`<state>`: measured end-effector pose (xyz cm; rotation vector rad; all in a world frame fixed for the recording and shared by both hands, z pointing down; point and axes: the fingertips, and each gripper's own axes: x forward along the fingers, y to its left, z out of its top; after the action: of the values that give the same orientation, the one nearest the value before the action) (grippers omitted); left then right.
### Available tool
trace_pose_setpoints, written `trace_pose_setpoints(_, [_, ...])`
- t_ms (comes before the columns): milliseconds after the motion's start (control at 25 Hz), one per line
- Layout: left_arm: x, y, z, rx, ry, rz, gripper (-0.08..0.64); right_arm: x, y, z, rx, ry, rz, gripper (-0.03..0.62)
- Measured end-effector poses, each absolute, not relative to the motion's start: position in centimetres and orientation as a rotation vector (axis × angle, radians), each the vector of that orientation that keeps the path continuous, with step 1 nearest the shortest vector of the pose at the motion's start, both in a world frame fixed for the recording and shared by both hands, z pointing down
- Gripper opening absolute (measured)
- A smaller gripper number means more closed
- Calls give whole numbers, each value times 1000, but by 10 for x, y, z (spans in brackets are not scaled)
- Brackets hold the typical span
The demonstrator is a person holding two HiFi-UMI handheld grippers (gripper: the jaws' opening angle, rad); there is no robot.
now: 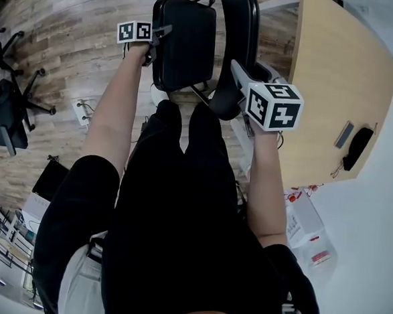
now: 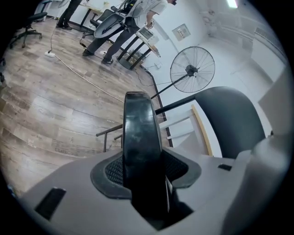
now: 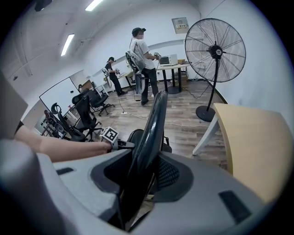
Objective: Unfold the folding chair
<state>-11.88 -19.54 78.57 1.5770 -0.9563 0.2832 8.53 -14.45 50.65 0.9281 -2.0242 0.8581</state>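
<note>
The black folding chair stands on the wooden floor right in front of me. In the head view its padded seat is tipped up on edge, and the curved backrest is just to the right of it. My left gripper is shut on the seat's left edge; in the left gripper view the seat pad fills the gap between the jaws. My right gripper is shut on the backrest, whose thin black rim runs up between its jaws.
A light wooden table stands close on the right with a black object on it. A large pedestal fan is beyond the chair. Office chairs are at the left, a power strip lies on the floor, and people stand at the far desks.
</note>
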Motion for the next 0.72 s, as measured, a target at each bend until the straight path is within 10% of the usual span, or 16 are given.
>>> trace_pose_setpoints(720, [-185, -182, 838, 1574, -812, 170, 202, 75, -142, 539, 905, -1937, 925, 135])
